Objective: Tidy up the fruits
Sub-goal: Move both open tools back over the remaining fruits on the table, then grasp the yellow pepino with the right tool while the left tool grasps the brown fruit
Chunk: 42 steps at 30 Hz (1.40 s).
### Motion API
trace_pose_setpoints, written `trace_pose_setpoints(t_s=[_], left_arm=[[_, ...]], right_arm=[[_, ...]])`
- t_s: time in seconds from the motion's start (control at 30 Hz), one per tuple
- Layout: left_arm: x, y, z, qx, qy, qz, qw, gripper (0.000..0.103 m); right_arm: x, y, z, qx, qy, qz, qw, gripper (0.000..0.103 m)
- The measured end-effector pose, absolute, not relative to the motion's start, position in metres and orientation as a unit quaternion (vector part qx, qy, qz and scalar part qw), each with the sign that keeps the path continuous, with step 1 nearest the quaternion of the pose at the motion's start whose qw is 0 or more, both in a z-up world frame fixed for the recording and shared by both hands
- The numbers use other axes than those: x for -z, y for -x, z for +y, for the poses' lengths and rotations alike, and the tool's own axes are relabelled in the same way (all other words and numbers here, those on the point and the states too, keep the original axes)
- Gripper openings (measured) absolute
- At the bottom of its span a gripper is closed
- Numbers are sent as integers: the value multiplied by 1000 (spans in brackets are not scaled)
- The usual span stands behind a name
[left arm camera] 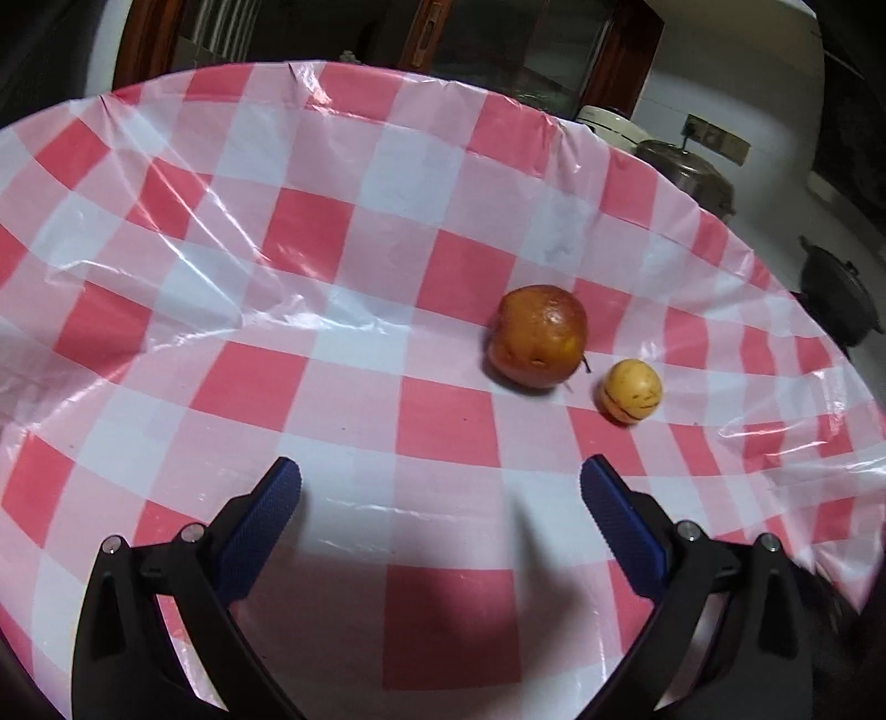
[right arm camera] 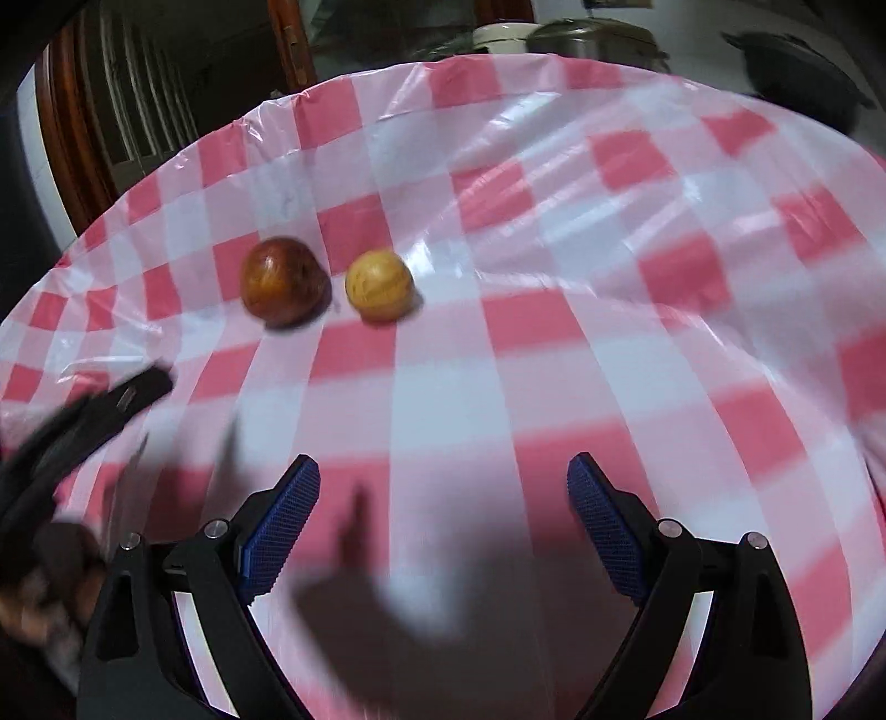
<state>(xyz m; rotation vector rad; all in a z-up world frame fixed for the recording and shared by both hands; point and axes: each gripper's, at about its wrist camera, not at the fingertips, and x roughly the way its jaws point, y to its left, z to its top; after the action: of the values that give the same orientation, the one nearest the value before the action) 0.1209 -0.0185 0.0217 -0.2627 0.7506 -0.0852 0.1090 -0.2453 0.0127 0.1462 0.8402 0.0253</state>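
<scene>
A brown-red round fruit (left arm camera: 537, 335) lies on the red-and-white checked tablecloth (left arm camera: 310, 232), with a smaller yellow fruit (left arm camera: 631, 390) just to its right. My left gripper (left arm camera: 441, 476) is open, empty, and hovers short of both fruits. In the right wrist view the brown-red fruit (right arm camera: 282, 279) and the yellow fruit (right arm camera: 379, 285) sit side by side at the upper left. My right gripper (right arm camera: 444, 471) is open and empty, well short of them and to their right. The other gripper (right arm camera: 99, 410) shows as a dark blur at the left edge.
Beyond the table's far edge stand a metal pot (left arm camera: 686, 166), a cream lidded vessel (left arm camera: 603, 122) and a dark pot (left arm camera: 836, 299). Wooden door frames (left arm camera: 138, 44) are behind. The plastic cloth (right arm camera: 609, 221) is wrinkled. The right wrist view is motion-blurred.
</scene>
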Motion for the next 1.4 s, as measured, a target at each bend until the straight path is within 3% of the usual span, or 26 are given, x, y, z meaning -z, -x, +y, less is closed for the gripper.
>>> trace_pose_setpoints(t_s=[0.53, 0.6, 0.63, 0.7, 0.77, 1.4], left_arm=[[-2, -135, -8, 69, 191, 402, 893, 101], [-1, -134, -6, 69, 195, 403, 891, 101], [-1, -134, -6, 68, 196, 403, 891, 101], [-1, -135, -7, 69, 194, 403, 892, 101], [-1, -134, -9, 70, 192, 402, 893, 101], [0, -130, 5, 77, 226, 400, 885, 101]], right_arm=[[9, -248, -217, -49, -5, 464, 885, 88], [9, -254, -214, -53, 13, 461, 886, 84], [9, -255, -213, -56, 20, 457, 887, 76], [6, -252, -210, -69, 31, 447, 892, 50], [5, -247, -208, -61, 44, 444, 893, 44], [-1, -157, -284, -56, -284, 354, 889, 44]])
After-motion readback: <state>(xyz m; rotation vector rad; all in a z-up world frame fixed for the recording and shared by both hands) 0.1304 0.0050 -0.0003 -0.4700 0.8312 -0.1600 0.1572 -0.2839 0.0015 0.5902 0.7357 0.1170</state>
